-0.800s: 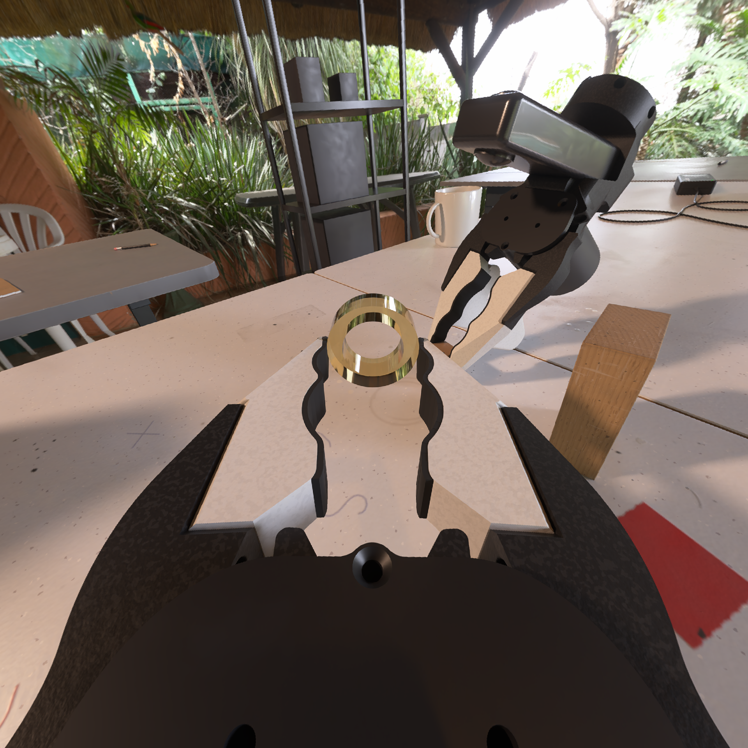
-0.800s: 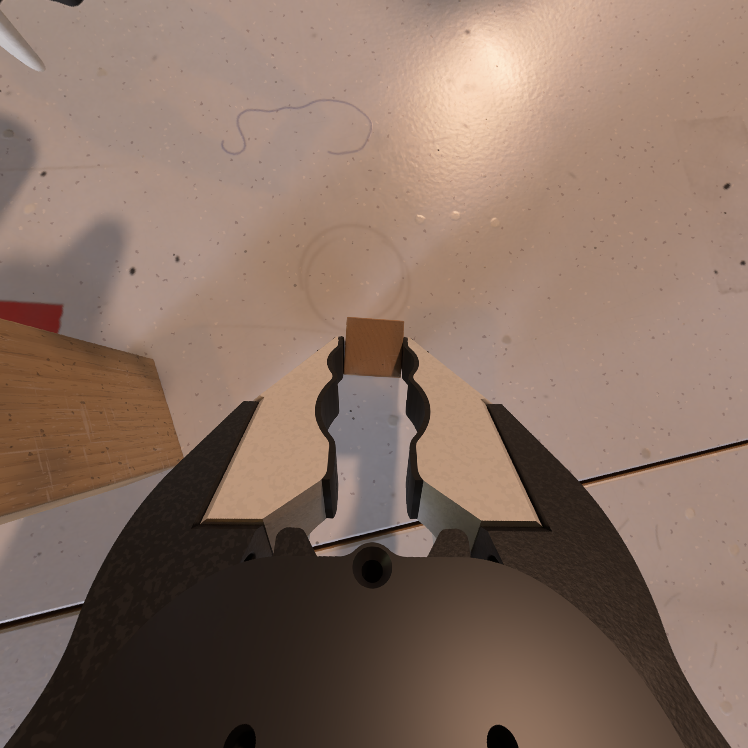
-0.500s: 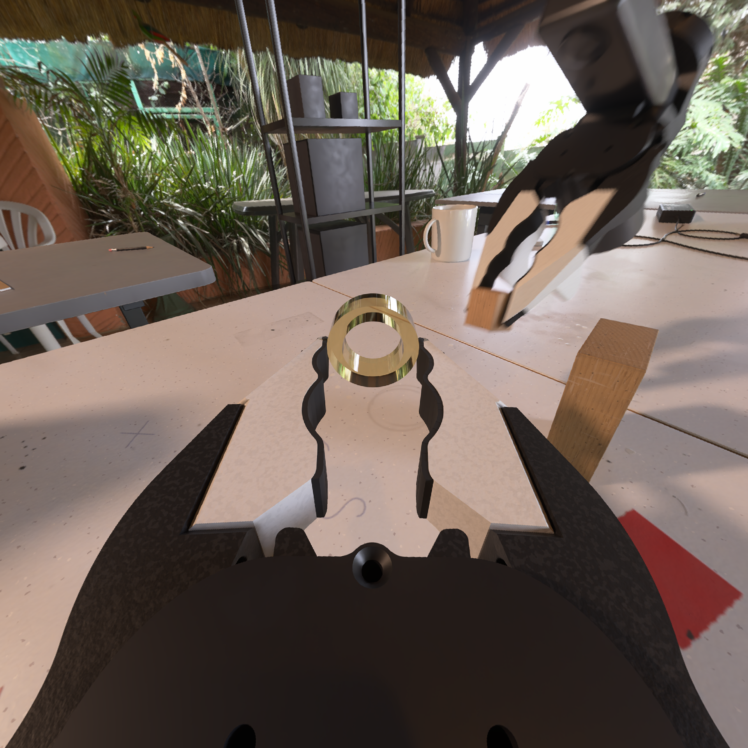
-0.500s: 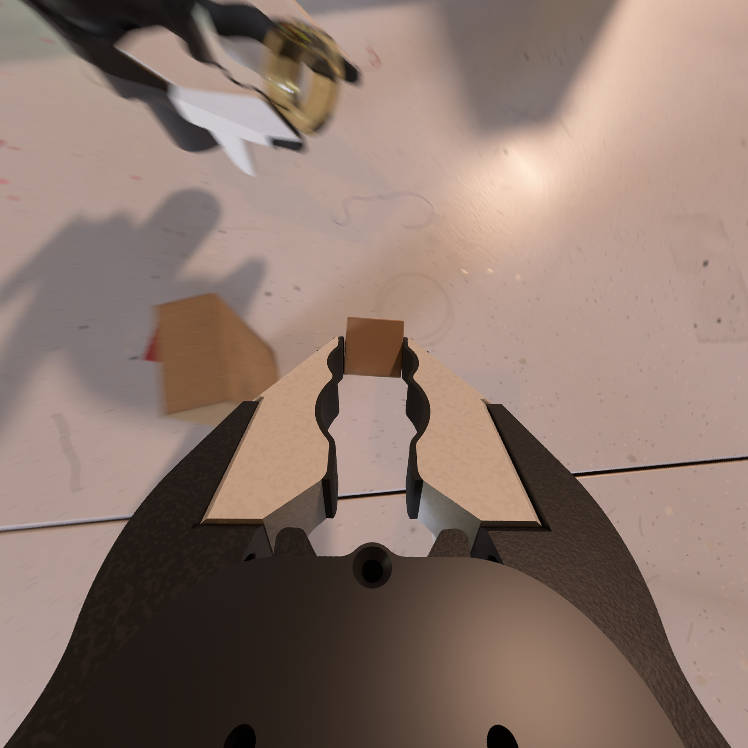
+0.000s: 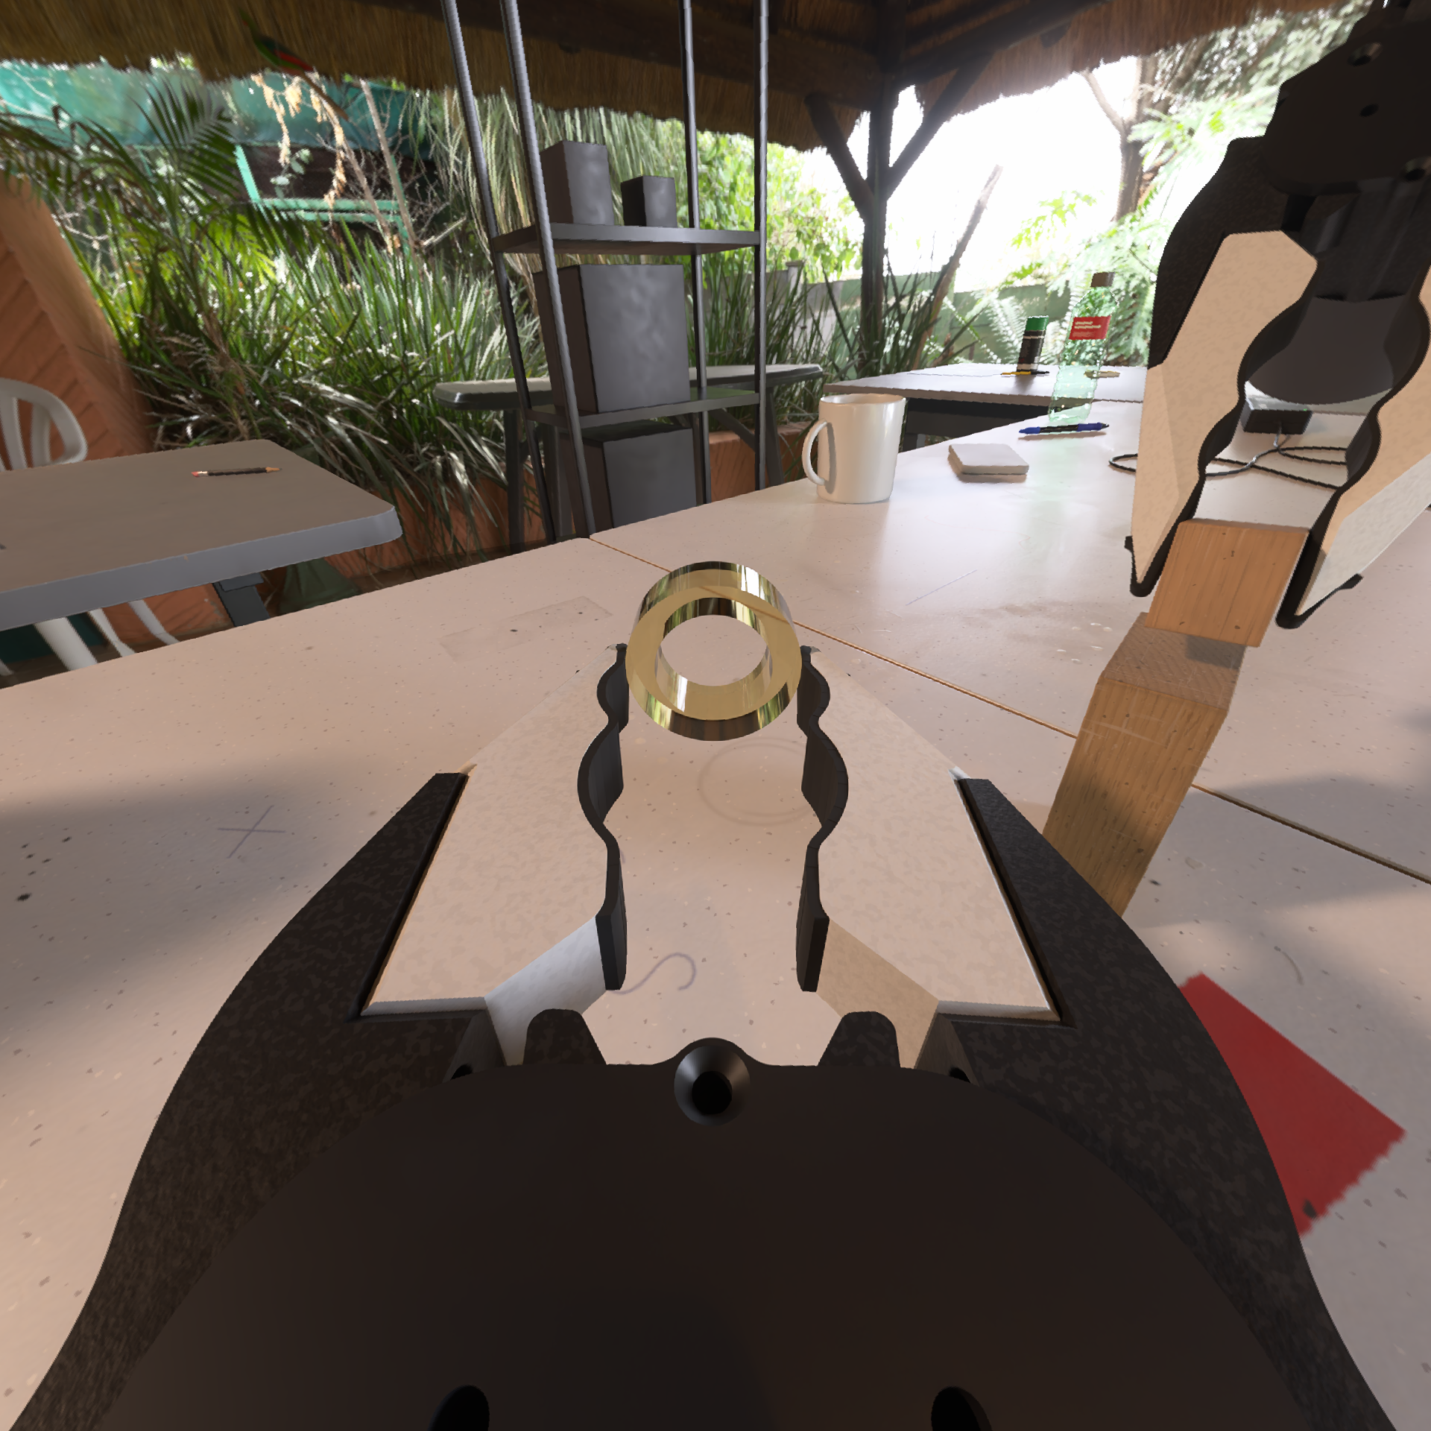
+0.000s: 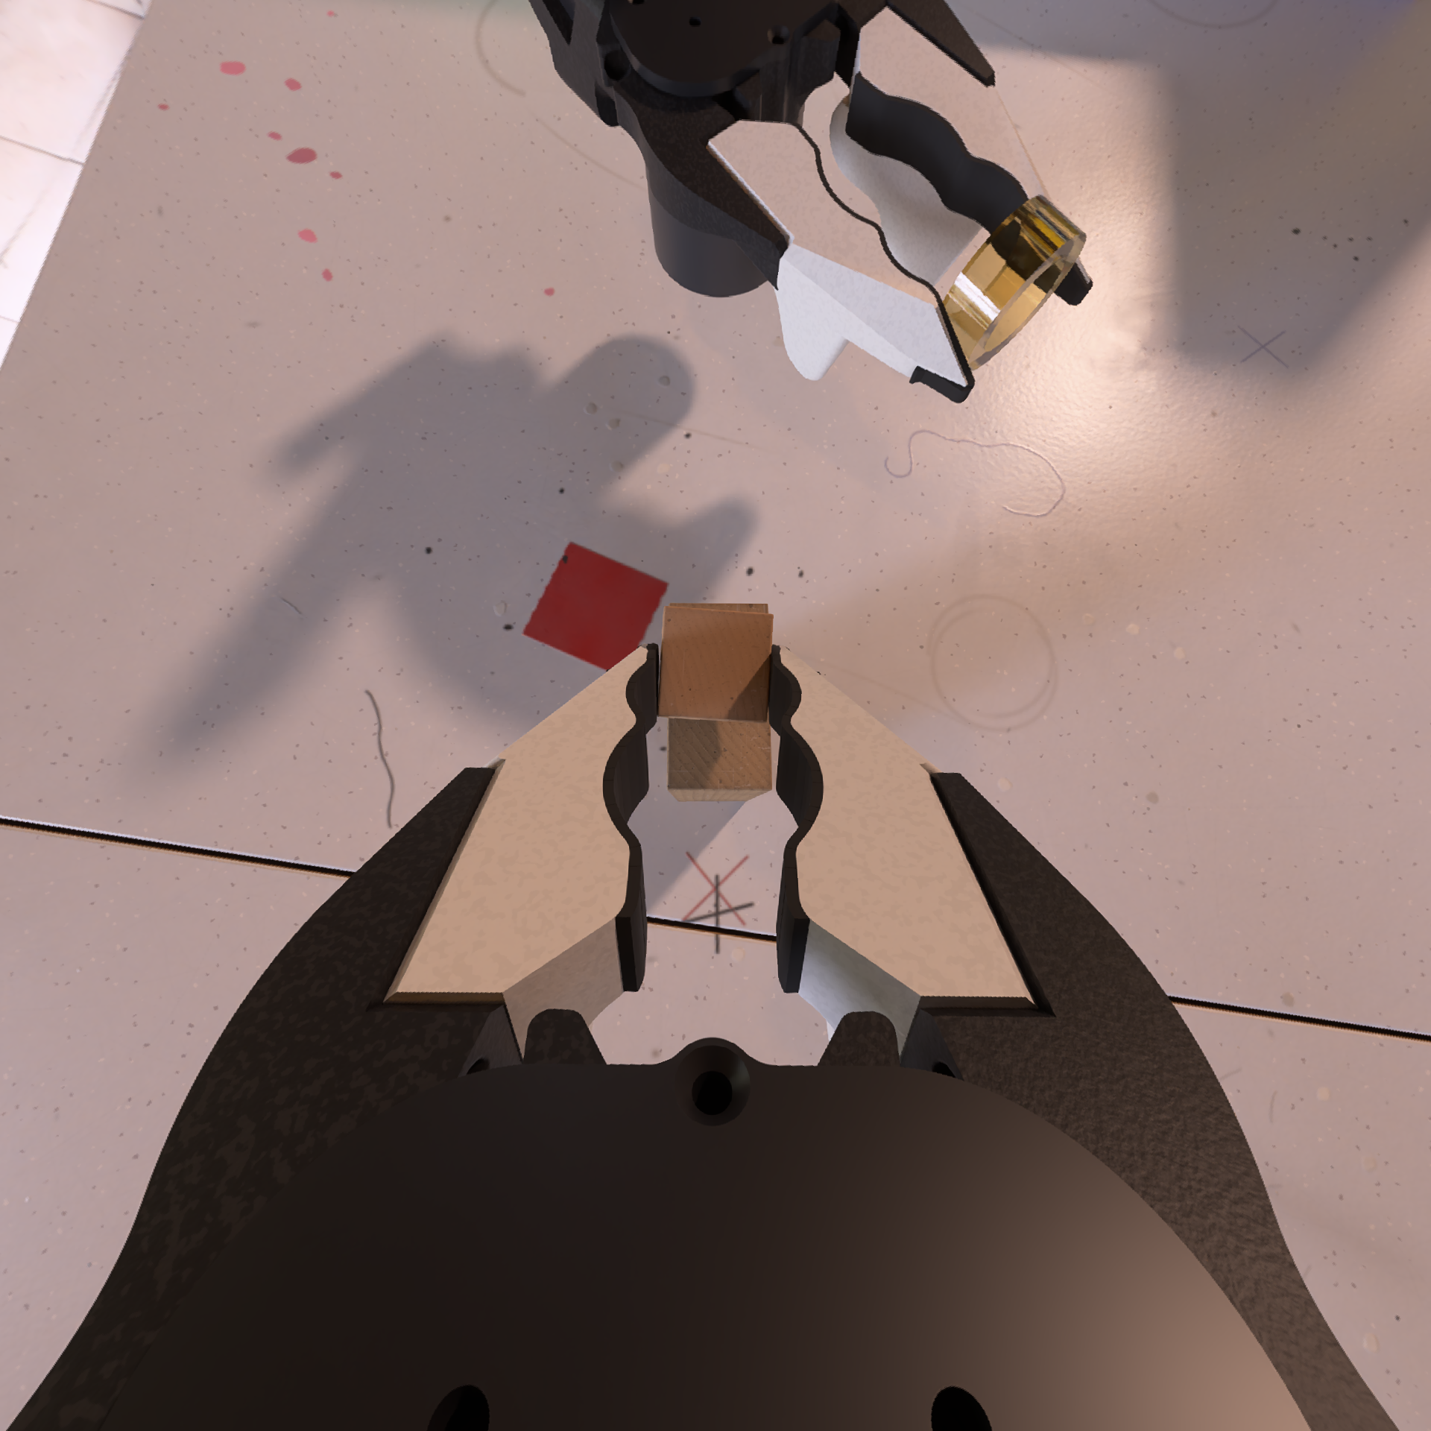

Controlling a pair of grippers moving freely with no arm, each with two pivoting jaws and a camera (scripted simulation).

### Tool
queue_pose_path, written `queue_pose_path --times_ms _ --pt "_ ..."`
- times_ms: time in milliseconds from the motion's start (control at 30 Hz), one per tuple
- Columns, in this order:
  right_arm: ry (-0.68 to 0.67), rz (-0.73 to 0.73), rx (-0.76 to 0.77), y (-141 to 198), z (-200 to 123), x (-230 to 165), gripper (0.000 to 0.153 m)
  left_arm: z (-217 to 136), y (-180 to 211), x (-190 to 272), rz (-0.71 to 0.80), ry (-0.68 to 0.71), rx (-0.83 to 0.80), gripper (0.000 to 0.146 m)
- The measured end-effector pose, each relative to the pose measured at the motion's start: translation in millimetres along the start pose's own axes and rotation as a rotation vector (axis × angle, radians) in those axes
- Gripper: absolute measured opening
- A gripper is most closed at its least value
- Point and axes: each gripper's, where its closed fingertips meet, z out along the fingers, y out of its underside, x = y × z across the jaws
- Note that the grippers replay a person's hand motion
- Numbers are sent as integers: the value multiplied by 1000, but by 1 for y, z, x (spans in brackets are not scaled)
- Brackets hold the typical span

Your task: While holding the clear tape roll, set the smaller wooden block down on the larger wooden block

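In our left wrist view, our left gripper (image 5: 712, 674) has its fingers clamped on the clear tape roll (image 5: 714, 649) at mid-frame, above the bench (image 5: 232, 774). At the right edge, our right gripper (image 5: 1223, 573) pinches the small block (image 5: 1219, 579) between its fingers, right over the top of the tall block (image 5: 1130, 766), which stands on the bench; we cannot tell whether they touch. A red patch (image 5: 1285, 1099) lies lower right, a white mug (image 5: 856, 445) farther back.
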Motion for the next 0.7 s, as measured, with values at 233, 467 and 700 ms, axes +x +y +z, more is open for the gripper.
queue_pose_path --times_ms 233,467,700 --pt "1 -12 -20 4 4 1 28 0 0 0 -8 5 0 43" --pt "3 -18 -21 6 4 1 28 1 0 1 -3 11 -4 43" --pt "11 -31 -22 6 4 2 28 0 0 3 -1 23 -4 43"
